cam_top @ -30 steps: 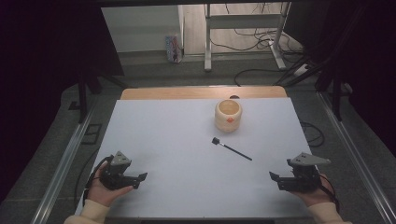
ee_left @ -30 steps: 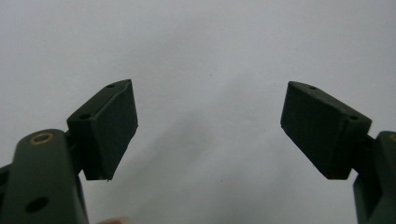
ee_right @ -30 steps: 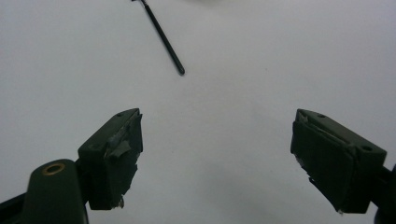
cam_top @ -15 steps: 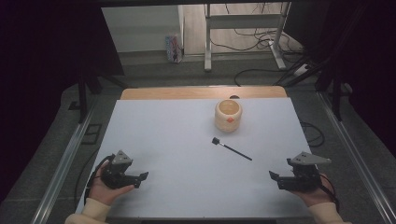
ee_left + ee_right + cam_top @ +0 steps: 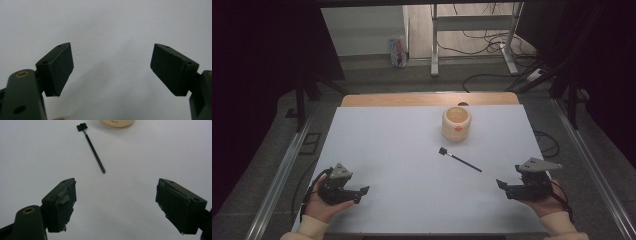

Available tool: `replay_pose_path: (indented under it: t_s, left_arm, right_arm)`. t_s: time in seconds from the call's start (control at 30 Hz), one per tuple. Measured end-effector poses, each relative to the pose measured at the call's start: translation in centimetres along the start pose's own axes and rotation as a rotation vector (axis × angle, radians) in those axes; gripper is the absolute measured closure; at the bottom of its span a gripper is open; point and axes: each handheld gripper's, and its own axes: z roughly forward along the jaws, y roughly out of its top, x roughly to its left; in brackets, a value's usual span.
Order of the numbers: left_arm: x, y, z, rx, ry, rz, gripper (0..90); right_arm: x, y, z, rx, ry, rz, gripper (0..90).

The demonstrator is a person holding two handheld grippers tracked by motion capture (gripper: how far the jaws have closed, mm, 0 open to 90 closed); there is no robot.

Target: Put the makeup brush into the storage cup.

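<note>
Gaping wide, jaws of both grippers held nothing. Right gripper (image 5: 503, 185) nearest brush (image 5: 460, 161), which lay flat mid-surface, just short of cream pot (image 5: 456, 123). Left gripper (image 5: 362, 192) well apart from it. Best approach, likely: straddle thin handle crosswise, close low. White surface (image 5: 382, 145) otherwise bare; dark room, cables on floor (image 5: 492, 37) beyond.

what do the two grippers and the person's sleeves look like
Both are black handheld tools. The left gripper and the right gripper each carry a grey three-cornered plate on top and end in two blocky black jaws with small screw holes and a brass-coloured pivot. The right one's pads look scuffed and peeling. A black cable loops from the left one. The sleeves are cream, with ribbed cuffs.
</note>
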Motion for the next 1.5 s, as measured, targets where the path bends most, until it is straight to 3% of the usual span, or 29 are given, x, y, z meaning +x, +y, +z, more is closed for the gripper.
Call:
replay_pose_path:
  t_s: [0.4, 0.77, 1.5]
  left_arm:
    - [-0.1, 0.0, 0.1, 0.007, 0.001, 0.003, 19.1]
    - [-0.1, 0.0, 0.1, 0.009, 0.001, 0.005, 19.1]
    - [-0.1, 0.0, 0.1, 0.018, 0.003, 0.009, 19.0]
  right_arm:
    - [0.5, 1.4, 0.3, 0.019, 0.034, -0.045, 16.2]
    - [0.6, 2.7, 0.7, 0.041, 0.026, -0.054, 16.5]
    - [1.1, 4.9, 2.6, 0.089, 0.047, -0.117, 17.0]
